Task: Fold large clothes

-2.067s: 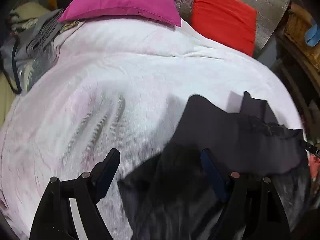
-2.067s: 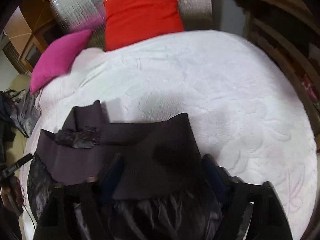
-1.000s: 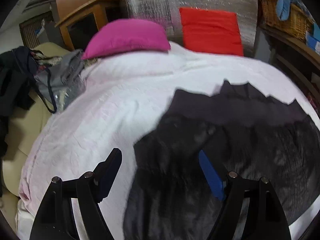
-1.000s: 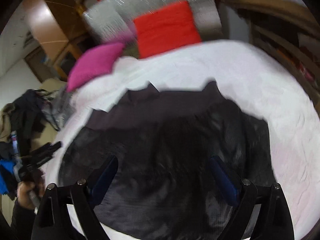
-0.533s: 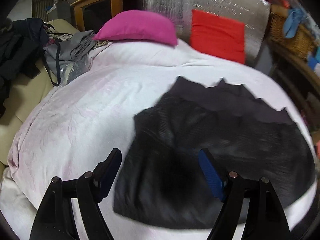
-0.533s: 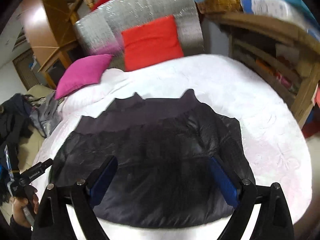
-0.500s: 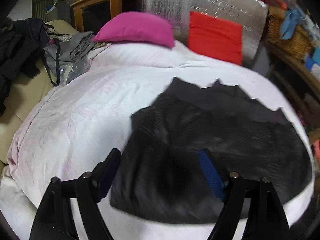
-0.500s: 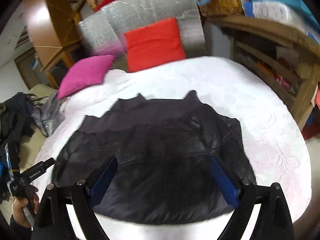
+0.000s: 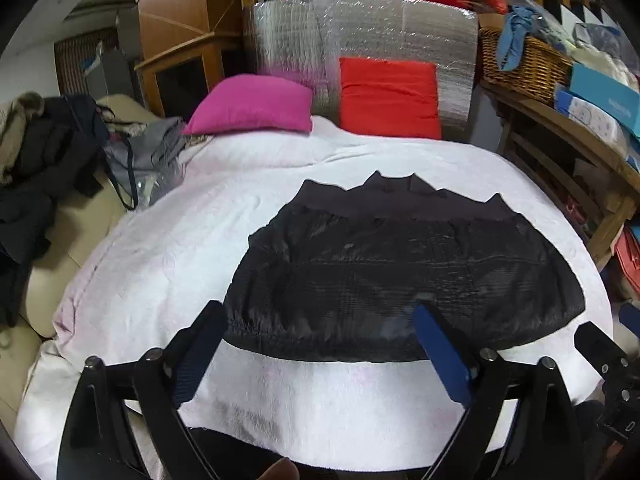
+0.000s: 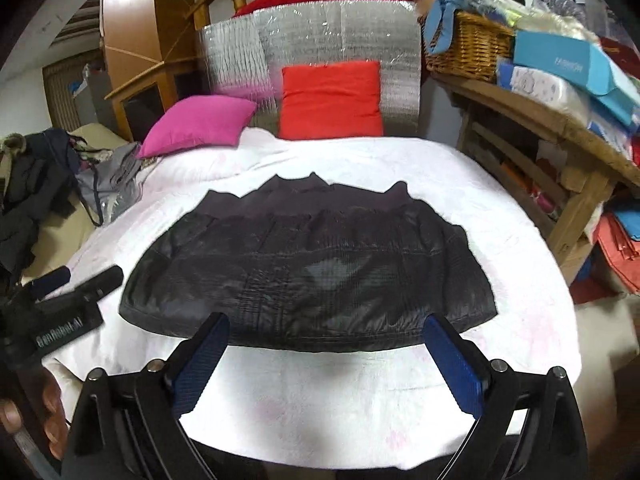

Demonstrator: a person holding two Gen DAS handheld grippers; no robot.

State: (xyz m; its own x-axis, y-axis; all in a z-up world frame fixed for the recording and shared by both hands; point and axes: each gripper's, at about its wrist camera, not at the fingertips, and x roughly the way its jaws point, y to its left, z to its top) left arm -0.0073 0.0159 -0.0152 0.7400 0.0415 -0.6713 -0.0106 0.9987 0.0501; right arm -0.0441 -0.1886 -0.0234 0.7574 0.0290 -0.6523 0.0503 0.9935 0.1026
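Black quilted jacket with a dull purple-grey ribbed hem (image 9: 400, 264), folded into a broad flat bundle, lying on the white textured bedspread (image 9: 168, 256), toward the right half of the bed and nearer its front edge; ribbed band on the far side, shiny quilted panel on the near side. Same jacket (image 10: 308, 268) centred in the right wrist view, flat, with bare bedspread (image 10: 320, 400) between it and the near edge.

Left gripper (image 9: 320, 344) held above the near edge of the bed, blue-padded fingers (image 9: 440, 352) wide apart and opening further; nothing between them, no contact with the jacket. Right gripper (image 10: 324, 356) likewise above the near edge, blue-padded fingers (image 10: 456, 364) spread wide, nothing clamped, clear of the jacket.

Magenta cushion (image 9: 252, 104) at the far left of the bed, red square cushion (image 9: 388, 98) beside it to the right, propped against a silver quilted foil panel (image 9: 360, 32). Grey bag (image 9: 140, 160) and dark clothing heap (image 9: 36, 168) off the left side of the bed. Wicker basket (image 10: 468, 46) on a wooden shelf (image 10: 520, 108) at far right.

Part of the left gripper's body and a hand (image 10: 24, 420) visible at the lower left of the right wrist view
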